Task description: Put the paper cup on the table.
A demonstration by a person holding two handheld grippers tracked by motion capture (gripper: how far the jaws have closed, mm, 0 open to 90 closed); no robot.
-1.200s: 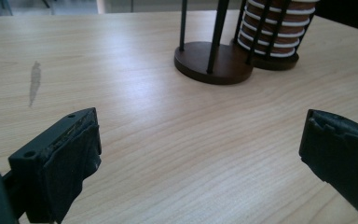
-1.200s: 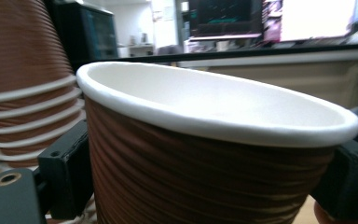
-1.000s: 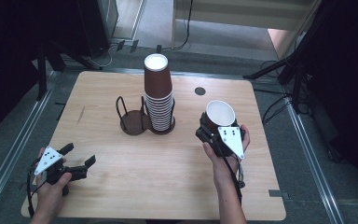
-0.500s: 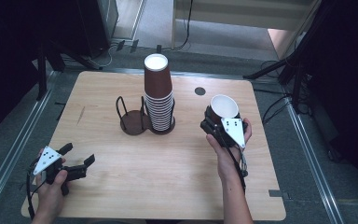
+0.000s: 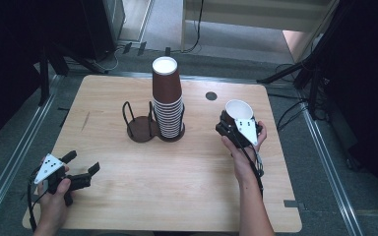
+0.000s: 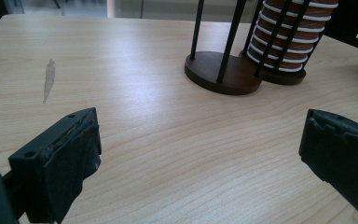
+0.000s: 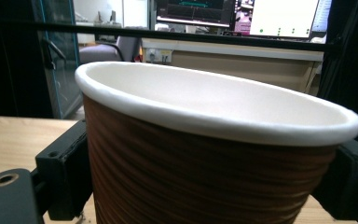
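Note:
A brown ribbed paper cup (image 5: 238,110) (image 7: 205,154) with a white inside stands mouth-up at the table's right, and my right gripper (image 5: 235,123) (image 7: 205,186) is shut on its sides. A tall stack of upturned brown cups (image 5: 168,98) (image 6: 289,35) fills one side of a dark wire cup holder (image 5: 139,129) (image 6: 221,72) at the table's middle; the other side of the holder is bare. My left gripper (image 5: 82,168) (image 6: 200,163) rests open near the front left corner, jaws wide apart with bare wood between them, pointed toward the holder.
The wooden table (image 5: 177,196) has a small dark round hole (image 5: 211,96) near its far edge and a faint grey mark (image 6: 49,79) on its left part. Black stands and cables (image 5: 300,73) surround the table on the floor.
The right gripper has shifted slightly right and toward the person with the cup, and the cup now stands more upright. The left gripper has stayed still.

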